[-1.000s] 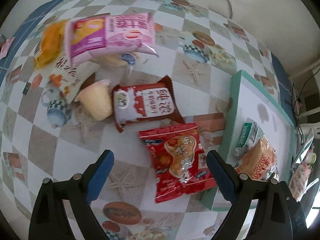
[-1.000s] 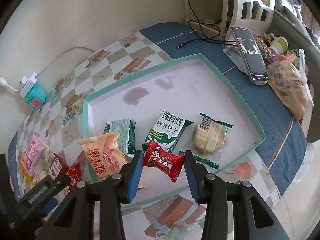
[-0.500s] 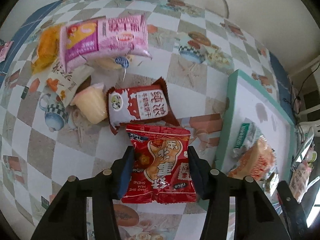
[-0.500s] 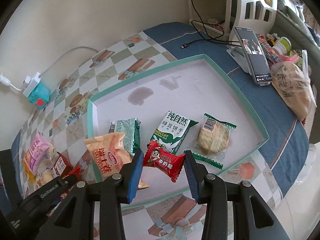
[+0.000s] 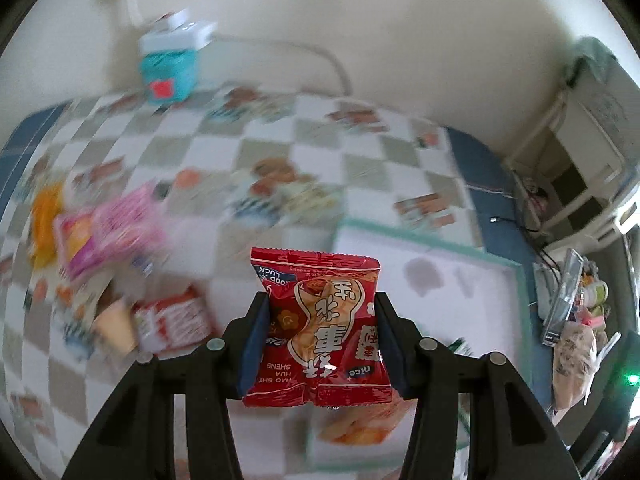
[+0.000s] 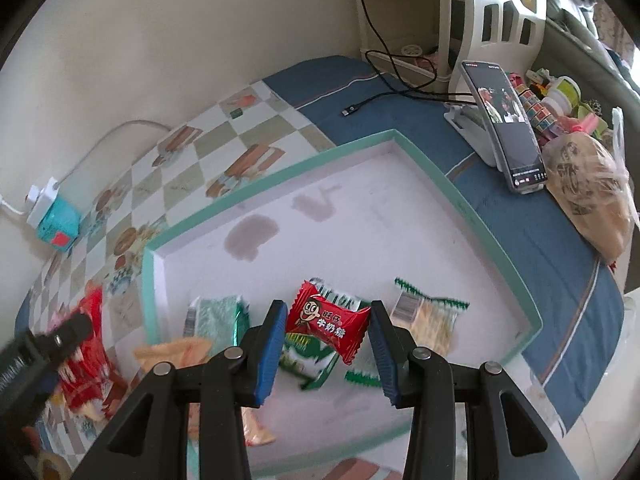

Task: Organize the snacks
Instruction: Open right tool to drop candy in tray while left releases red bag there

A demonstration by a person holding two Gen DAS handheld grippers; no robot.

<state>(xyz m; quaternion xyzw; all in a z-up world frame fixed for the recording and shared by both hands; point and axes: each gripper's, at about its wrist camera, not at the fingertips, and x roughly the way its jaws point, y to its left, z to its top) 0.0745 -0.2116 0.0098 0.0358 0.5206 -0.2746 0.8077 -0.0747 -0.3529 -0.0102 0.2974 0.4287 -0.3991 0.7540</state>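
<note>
A checked tablecloth [image 6: 208, 136] with a blue border covers the table against a cream wall, and a shallow teal-rimmed tray [image 6: 460, 184] lies on it with a phone on a stand [image 6: 506, 128] just beyond. Green biscuit packets [image 6: 218, 316] and an orange packet [image 6: 176, 354] lie in the tray; pink and red packets [image 5: 120, 232] sit on the cloth. The left gripper [image 5: 320, 344] pinches a red peanut packet [image 5: 320, 328] lifted off the cloth, while the right gripper [image 6: 326, 340] clamps a red milk candy [image 6: 326, 322] above the tray.

wall [image 6: 200, 40]: plain cream
bench [image 6: 248, 136]: checked cloth, blue border
chair [image 6: 496, 12]: white, latticed
light: soft daylight
</note>
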